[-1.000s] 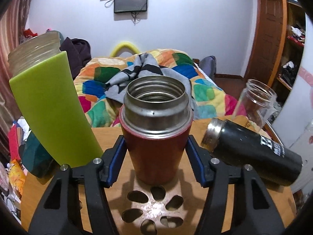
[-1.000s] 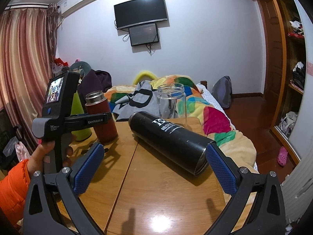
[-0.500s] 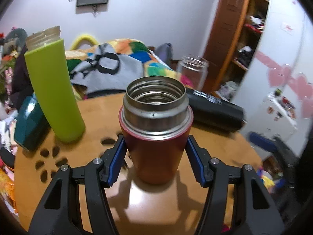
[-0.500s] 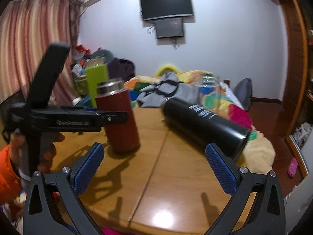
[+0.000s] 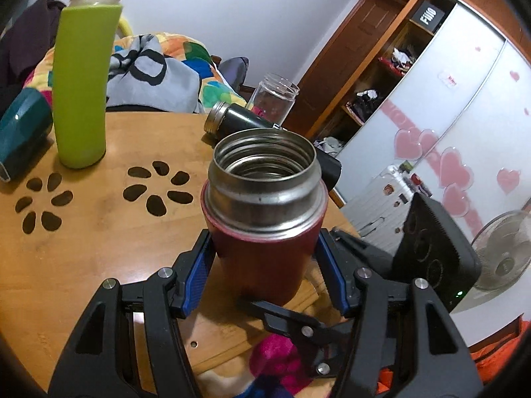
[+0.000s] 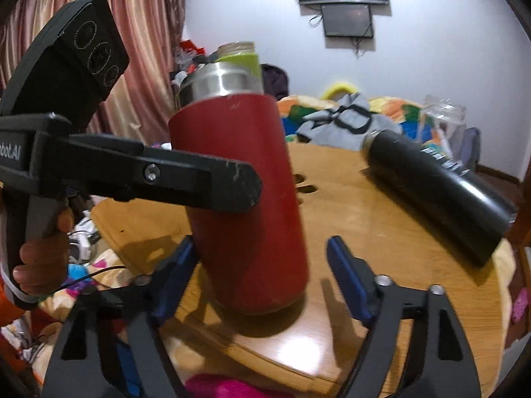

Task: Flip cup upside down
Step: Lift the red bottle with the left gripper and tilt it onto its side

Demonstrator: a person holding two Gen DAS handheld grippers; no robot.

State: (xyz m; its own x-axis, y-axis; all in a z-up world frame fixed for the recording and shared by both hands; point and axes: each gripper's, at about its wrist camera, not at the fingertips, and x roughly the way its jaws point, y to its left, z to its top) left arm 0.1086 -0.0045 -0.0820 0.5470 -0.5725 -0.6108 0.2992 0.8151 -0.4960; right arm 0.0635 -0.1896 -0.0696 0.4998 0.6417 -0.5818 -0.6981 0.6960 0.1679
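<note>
One red cup [image 5: 262,232] upright, steel mouth open, clamped.

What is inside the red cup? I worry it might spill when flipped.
Through the open mouth of the red cup only bare steel walls show, no liquid; its very bottom is out of sight. The left tongs grip it upright.

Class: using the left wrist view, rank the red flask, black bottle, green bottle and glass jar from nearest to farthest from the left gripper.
1. Red flask, between the left gripper's fingers.
2. Black bottle, lying just behind, right.
3. Green bottle, standing far left.
4. Glass jar, at the table's back edge.
</note>
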